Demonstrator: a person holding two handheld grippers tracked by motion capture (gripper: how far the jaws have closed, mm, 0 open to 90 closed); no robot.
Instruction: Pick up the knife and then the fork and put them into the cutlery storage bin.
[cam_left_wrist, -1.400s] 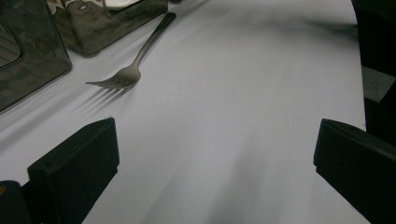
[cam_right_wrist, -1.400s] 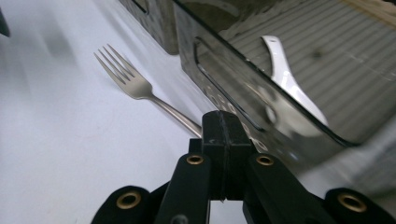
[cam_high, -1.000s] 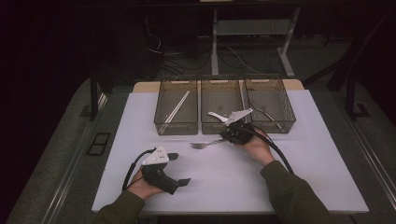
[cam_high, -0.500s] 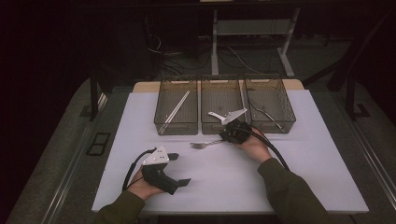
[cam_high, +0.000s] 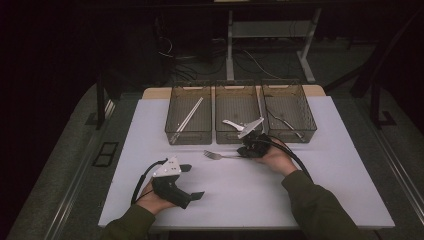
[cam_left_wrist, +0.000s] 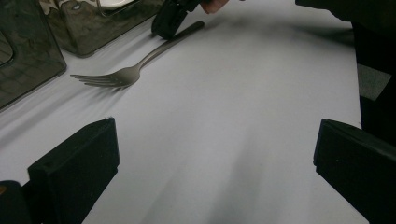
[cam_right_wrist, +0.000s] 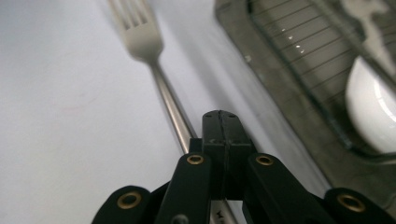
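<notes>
Right gripper (cam_high: 248, 150) clamps fork (cam_high: 216, 156) handle on white table (cam_high: 150, 125).
Left gripper (cam_high: 192, 181) rests nr front edge, jaws wide, holding nothing; fork lies beside middle basket (cam_high: 236, 135).

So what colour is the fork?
Silvery grey metal. The fork shows best in the left gripper view.

Three mesh baskets (cam_high: 192, 136) — chopsticks (cam_high: 187, 119), white spoon (cam_high: 233, 125) inside.

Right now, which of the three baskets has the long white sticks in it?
The left basket. A pair of pale sticks lies slanted inside it. The middle basket holds a white spoon instead, and the right basket holds thin dark metal pieces.
</notes>
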